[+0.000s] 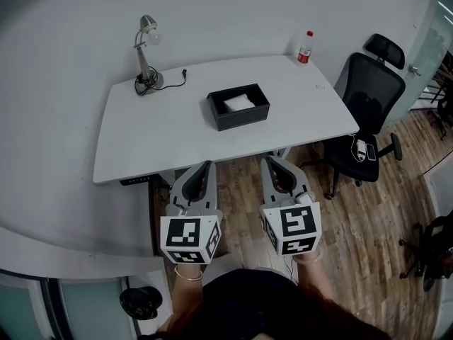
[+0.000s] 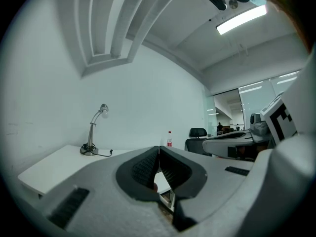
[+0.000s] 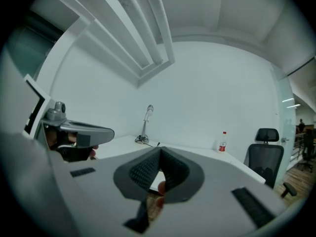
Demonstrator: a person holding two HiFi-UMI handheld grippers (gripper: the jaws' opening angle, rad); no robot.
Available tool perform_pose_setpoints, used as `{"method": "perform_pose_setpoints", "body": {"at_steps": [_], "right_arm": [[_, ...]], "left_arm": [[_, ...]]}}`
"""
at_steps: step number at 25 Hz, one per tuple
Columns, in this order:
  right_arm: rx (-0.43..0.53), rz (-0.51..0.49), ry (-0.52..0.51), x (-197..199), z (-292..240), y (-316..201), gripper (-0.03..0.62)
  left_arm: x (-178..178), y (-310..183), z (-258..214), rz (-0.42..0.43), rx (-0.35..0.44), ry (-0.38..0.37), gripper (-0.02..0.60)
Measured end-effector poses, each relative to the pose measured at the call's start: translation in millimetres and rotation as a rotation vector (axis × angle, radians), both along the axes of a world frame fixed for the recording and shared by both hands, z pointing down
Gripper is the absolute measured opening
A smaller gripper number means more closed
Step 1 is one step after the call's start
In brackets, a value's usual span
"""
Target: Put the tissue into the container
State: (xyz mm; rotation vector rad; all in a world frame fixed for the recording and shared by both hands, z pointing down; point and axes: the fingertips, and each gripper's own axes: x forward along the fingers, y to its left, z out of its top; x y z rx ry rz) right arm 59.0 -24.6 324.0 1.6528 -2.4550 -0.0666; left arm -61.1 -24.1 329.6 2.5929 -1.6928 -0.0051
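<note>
Both pairs of fingers clenched, empty: left gripper [image 1: 206, 166], right gripper [image 1: 269, 161], near of counter [image 1: 152, 137]. Tissue [image 1: 238, 103] seemingly already in container [image 1: 242, 117]; risk of dislodging it through needless reaching.

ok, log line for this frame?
left gripper: shut, empty | right gripper: shut, empty | tissue: inside container | both grippers: short of table

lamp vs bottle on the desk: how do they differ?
The lamp stands at the table's far left corner, the bottle at its far right. The lamp is silver with a bent neck and black cord; the bottle has a red cap and label. Both stand upright on the white table.
</note>
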Motion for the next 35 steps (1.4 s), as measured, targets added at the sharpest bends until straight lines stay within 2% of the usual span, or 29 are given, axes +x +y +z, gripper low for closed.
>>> {"method": "perform_pose_setpoints", "body": {"at_steps": [5, 21, 35], "right_arm": [[-0.017, -0.021, -0.019, 11.3, -0.5, 9.2, 0.020], [0.012, -0.077, -0.029, 31.4, -9.8, 59.8, 0.018], [0.006, -0.087, -0.027, 42.8, -10.2, 99.8, 0.020]], "left_arm": [[11.3, 11.5, 3.5, -0.015, -0.017, -0.001, 0.028], [35.6, 68.4, 7.8, -0.054, -0.043, -0.036, 0.028], [51.7, 109.1, 4.9, -0.051, -0.040, -0.037, 0.028]]}}
